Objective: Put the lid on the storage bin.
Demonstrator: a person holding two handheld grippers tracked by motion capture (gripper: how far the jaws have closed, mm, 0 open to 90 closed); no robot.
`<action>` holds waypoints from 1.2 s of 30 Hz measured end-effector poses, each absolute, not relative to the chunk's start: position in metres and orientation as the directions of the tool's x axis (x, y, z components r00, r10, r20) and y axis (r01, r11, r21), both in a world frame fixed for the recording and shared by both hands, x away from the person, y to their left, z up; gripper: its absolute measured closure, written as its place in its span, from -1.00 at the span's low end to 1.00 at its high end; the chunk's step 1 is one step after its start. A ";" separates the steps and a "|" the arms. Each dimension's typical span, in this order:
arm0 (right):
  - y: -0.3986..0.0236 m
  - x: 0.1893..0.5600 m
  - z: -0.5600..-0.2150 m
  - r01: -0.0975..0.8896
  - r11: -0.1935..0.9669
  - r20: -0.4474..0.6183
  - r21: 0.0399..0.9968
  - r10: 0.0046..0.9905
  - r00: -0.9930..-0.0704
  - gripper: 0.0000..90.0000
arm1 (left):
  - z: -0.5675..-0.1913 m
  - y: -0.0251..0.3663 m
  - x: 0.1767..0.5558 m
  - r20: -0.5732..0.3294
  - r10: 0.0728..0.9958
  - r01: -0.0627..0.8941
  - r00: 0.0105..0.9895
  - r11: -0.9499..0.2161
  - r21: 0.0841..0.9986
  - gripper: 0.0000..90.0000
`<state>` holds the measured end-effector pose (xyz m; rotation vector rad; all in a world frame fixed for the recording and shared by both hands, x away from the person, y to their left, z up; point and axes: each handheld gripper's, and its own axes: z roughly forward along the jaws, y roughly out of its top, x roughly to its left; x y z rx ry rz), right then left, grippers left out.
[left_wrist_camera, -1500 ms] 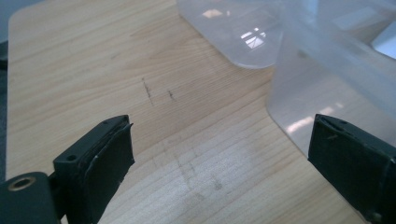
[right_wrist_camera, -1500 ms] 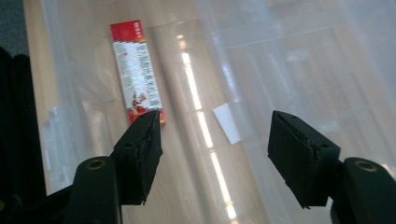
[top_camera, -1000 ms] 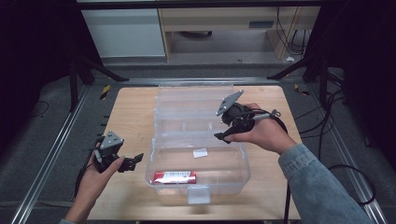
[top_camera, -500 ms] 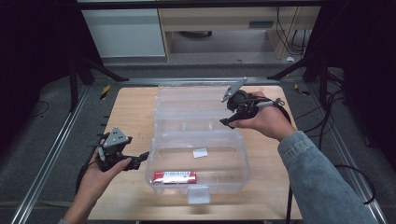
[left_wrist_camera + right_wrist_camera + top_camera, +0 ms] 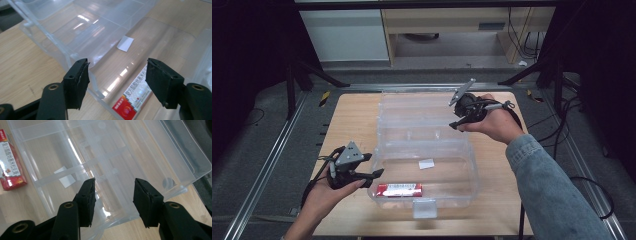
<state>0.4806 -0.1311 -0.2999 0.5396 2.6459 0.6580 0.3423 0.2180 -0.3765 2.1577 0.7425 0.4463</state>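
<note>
Over a wooden desk [image 5: 357,120], I hold two sets of fingers at opposite sides of a clear plastic box [image 5: 424,150] whose lid [image 5: 422,107] lies folded back away from me. My left fingers [image 5: 373,176] sit just beside the box's near left corner, spread, nothing between them, and they have just been closing; seen along them, the box's corner wall rises in the gap without touching either pad [image 5: 77,82]. My right fingers [image 5: 454,124] hover at the lid's right edge, likewise spread on nothing and just been closing; along them, the lid's rim lies below and between the pads [image 5: 87,201]. A red-and-white carton [image 5: 399,189] lies flat inside the box's front compartment, near my left fingers and well apart from my right; a small white label [image 5: 426,163] shows on the box floor. The step in hand looks like shutting the box: I judge it best done by steadying the base wall with the left while the right takes the lid's rim squarely and swings it over, keeping the carton flat below the rim.
</note>
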 end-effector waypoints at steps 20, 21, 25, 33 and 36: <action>-0.110 0.511 -0.327 0.267 0.879 -0.236 0.395 0.378 -0.895 0.41 | -0.391 0.195 0.326 0.070 0.499 0.305 0.864 -0.629 0.715 -0.14; -0.110 0.511 -0.326 0.268 0.880 -0.230 0.391 0.375 -0.898 0.46 | -0.391 0.194 0.325 0.067 0.492 0.303 0.868 -0.630 0.715 -0.15; -0.108 0.509 -0.325 0.246 0.891 -0.236 0.382 0.352 -0.906 0.62 | -0.391 0.194 0.322 0.063 0.484 0.294 0.873 -0.625 0.723 -0.25; -0.108 0.508 -0.325 0.246 0.891 -0.242 0.380 0.353 -0.904 0.64 | -0.401 0.197 0.317 0.040 0.443 0.281 0.896 -0.632 0.722 -0.45; -0.108 0.508 -0.325 0.243 0.894 -0.244 0.377 0.349 -0.905 0.64 | -0.406 0.196 0.317 0.029 0.427 0.282 0.904 -0.644 0.711 -0.47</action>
